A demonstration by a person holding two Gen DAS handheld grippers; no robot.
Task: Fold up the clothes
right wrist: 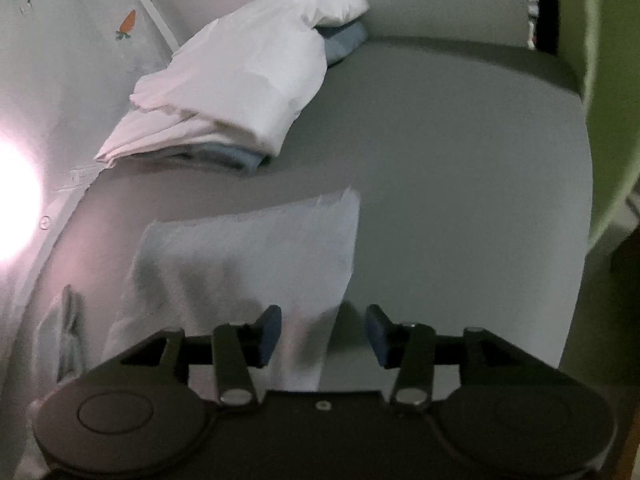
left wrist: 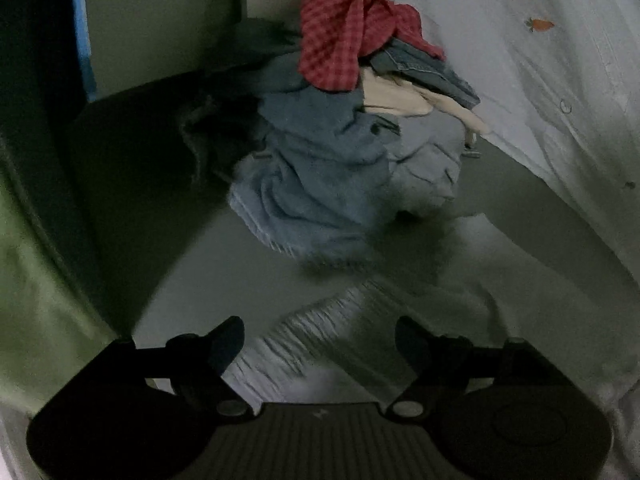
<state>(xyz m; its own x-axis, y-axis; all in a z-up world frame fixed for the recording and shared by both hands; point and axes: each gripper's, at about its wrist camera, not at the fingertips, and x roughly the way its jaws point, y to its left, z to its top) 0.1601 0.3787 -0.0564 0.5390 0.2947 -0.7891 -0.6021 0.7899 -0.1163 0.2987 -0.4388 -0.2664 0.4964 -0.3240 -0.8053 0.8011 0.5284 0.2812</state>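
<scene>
Left gripper (left wrist: 320,340) spread wide, empty, above the pale cloth (right wrist: 256,256) lying on the grey bed (right wrist: 460,184). Right gripper (right wrist: 324,334) part-open, empty, over that cloth's edge. Release step judged complete; next, fetch a garment from the unfolded pile (left wrist: 340,128) beyond the cloth.

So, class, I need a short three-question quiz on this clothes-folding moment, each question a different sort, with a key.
1. True or false: the left hand-held gripper is clamped on the red checked cloth.
2. What lies on top of the folded stack in the right wrist view? A) a white item B) a red towel C) jeans
3. Fill in: the printed sheet beside the pile of unfolded clothes shows a small orange ____.

Key:
1. False; its jaws stand open, apart from that cloth.
2. A
3. carrot
</scene>
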